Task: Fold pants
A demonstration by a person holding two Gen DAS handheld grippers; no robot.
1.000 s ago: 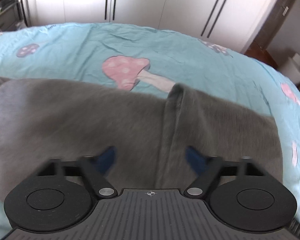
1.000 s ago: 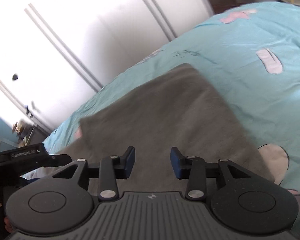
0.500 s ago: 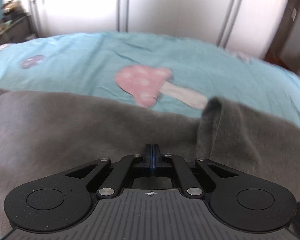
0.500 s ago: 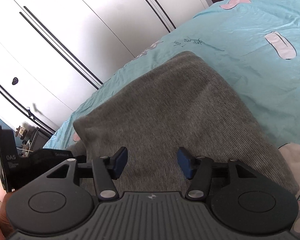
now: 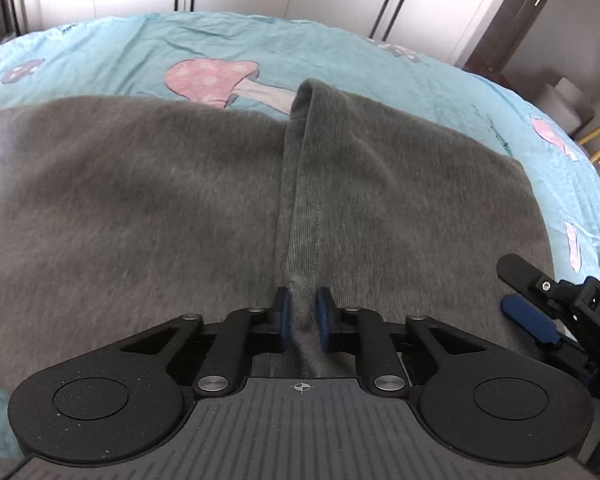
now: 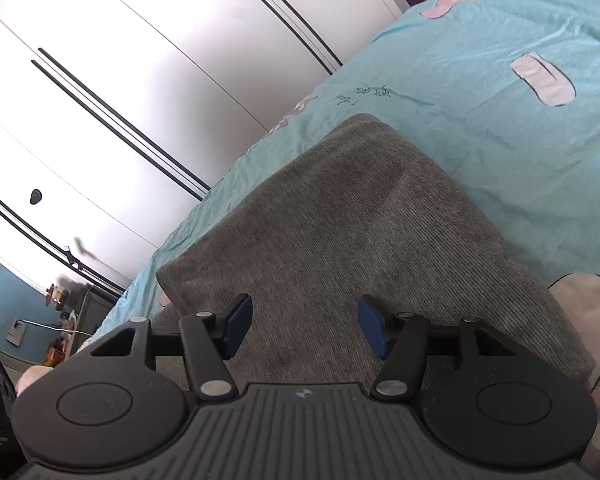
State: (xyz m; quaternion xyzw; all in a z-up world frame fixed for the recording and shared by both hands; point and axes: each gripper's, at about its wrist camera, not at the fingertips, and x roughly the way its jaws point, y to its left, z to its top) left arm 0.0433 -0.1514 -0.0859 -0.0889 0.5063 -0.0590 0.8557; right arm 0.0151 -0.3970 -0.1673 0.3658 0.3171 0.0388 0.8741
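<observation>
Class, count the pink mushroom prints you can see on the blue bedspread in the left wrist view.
2: one pink mushroom just beyond the grey pants, another near the bedspread right edge. Others may be hidden.

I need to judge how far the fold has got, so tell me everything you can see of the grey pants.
The grey pants are soft, finely ribbed knit, lying mostly flat on the turquoise mushroom-print bedsheet. A folded-over layer covers their right part, its raised edge running from the far side toward the left gripper, whose blue pads sit slightly apart on either side of that ridge. The right gripper hovers wide open over a flat rectangular section. No waistband or cuffs are discernible.
</observation>
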